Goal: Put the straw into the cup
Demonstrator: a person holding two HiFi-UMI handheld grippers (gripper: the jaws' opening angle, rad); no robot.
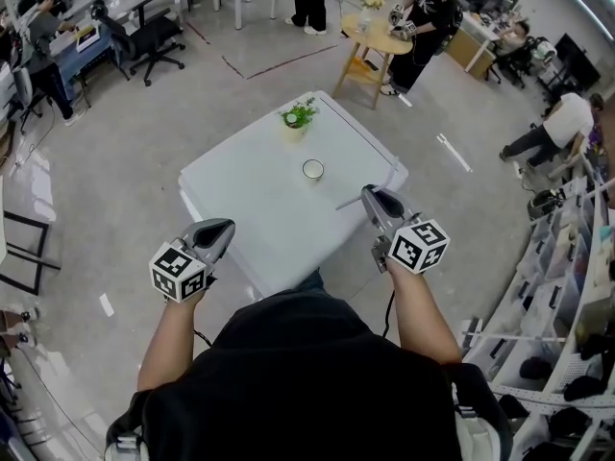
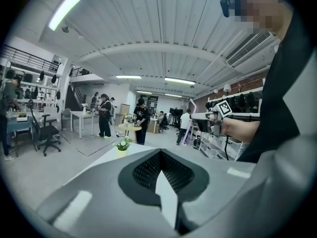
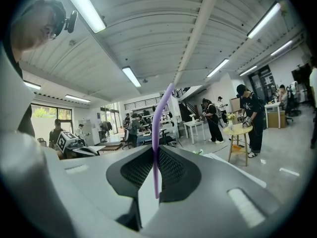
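Nearest the person, the left hand-held gripper (image 1: 229, 225) is closed and empty. Beside it, the right hand-held gripper (image 1: 367, 192) pinches a thin purple plastic straw (image 3: 156, 133) over the square white table (image 1: 252, 198). Farther on, a small round white cup (image 1: 312, 169) stands mid-table, apart from the straw. Beyond sits a small green potted plant (image 1: 298, 116).
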